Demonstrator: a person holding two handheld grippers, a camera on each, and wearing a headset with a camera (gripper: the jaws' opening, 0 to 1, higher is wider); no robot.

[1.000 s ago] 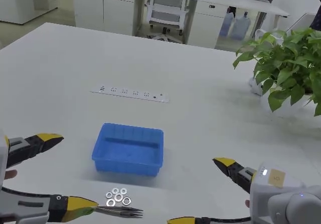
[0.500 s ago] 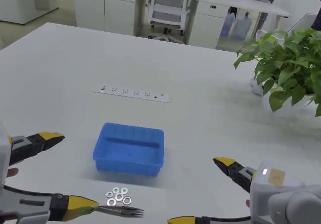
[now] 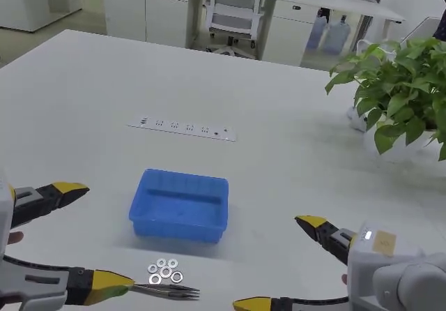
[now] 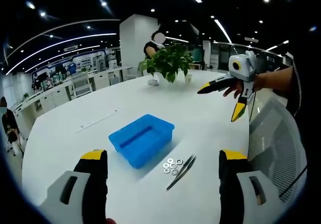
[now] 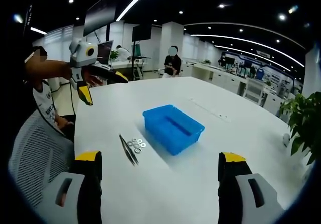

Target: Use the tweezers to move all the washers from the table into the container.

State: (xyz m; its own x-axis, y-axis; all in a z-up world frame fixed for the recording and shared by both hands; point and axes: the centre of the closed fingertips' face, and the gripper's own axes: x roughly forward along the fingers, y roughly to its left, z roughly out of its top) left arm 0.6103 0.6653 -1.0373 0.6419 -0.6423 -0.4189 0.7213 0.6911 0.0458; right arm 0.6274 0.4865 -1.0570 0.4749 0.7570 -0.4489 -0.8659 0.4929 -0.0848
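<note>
The tweezers (image 3: 167,292) lay flat on the counter (image 3: 293,157) at its near edge, not yet picked up. Just beyond them sat the small cluster of washers (image 3: 164,271), and beyond those the blue container (image 3: 180,206), which looked empty. The washers were near the tweezers, but I could not tell whether any touched them.

The left gripper (image 3: 109,236) had its jaws spread wide with nothing between them. The right gripper (image 3: 267,261) was likewise wide open and empty.

The tweezers' long axis ran roughly left to right across the head view. One end was close to the tip of the left gripper's nearer jaw and the other pointed toward the right gripper. In the left gripper view they lay ahead of the jaws and a little right of centre, angled away along the line of sight, clear of both jaw tips. In the right gripper view they sat further off and left of centre, with the washers just beside them.

The left gripper seemed the nearer of the two. As it stood, the tweezers ran nearly along its reach rather than across the gap. A grasp from that side would likely need the jaws to close across the tweezers' width, near the end closest to the person. Which end was the joined one was too small to tell for sure.

A power strip (image 3: 182,129) lay well beyond the container, and a potted plant (image 3: 397,95) stood far to the right.
</note>
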